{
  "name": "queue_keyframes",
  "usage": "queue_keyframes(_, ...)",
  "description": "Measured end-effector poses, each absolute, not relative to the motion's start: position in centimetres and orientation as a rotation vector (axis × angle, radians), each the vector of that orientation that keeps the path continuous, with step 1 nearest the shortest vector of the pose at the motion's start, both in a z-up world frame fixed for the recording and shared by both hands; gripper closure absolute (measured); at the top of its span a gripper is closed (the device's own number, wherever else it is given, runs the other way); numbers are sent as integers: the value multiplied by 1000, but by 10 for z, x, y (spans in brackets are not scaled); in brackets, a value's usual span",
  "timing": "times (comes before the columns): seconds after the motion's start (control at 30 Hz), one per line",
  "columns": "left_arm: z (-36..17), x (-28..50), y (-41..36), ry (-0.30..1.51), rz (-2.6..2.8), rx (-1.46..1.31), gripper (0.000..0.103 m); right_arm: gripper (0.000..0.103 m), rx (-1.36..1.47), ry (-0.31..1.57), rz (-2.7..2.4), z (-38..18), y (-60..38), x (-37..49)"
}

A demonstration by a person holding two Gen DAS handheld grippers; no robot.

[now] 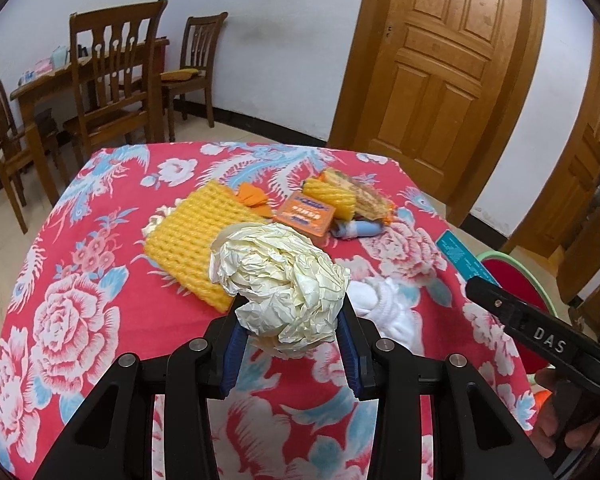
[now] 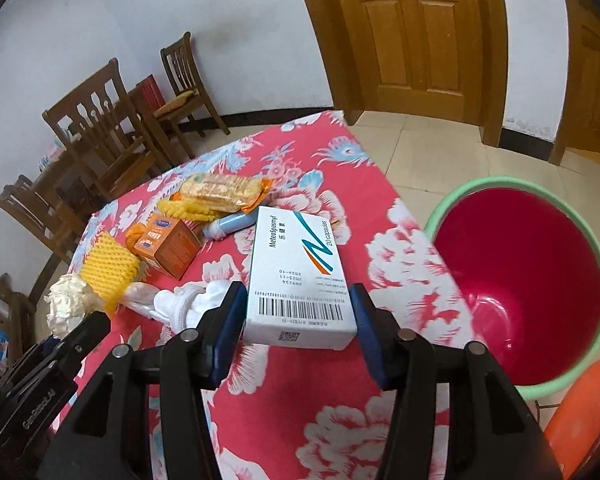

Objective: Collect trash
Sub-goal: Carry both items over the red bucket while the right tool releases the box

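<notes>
My left gripper (image 1: 290,312) is shut on a crumpled cream paper ball (image 1: 278,282) and holds it above the flowered red tablecloth (image 1: 80,320). My right gripper (image 2: 296,300) is shut on a white medicine box (image 2: 298,276), held above the table's right edge. A red bucket with a green rim (image 2: 520,300) stands on the floor to the right of the table. The paper ball also shows in the right wrist view (image 2: 66,304) at the left.
On the table lie yellow foam netting (image 1: 198,240), an orange box (image 1: 308,216), a cracker packet (image 2: 224,192), a blue tube (image 2: 230,226) and white cloth (image 1: 384,304). Wooden chairs (image 1: 112,80) and a door (image 1: 432,60) stand behind. An orange stool (image 2: 584,416) is near the bucket.
</notes>
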State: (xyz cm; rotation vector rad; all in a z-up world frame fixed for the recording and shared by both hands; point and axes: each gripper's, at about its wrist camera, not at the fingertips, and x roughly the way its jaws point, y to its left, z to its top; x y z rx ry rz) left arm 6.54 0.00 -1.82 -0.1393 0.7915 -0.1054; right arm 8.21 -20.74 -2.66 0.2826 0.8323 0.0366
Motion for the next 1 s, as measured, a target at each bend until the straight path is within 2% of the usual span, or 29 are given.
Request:
queue_keyframes(0.53,-8,70,-56,794,-192,-86,61,47,344,761,-74,-12,-277,46)
queue_keyframes(1.0,-7,81,-129,803,-311,-7,61,47,398,769,-207,-29,-338,35)
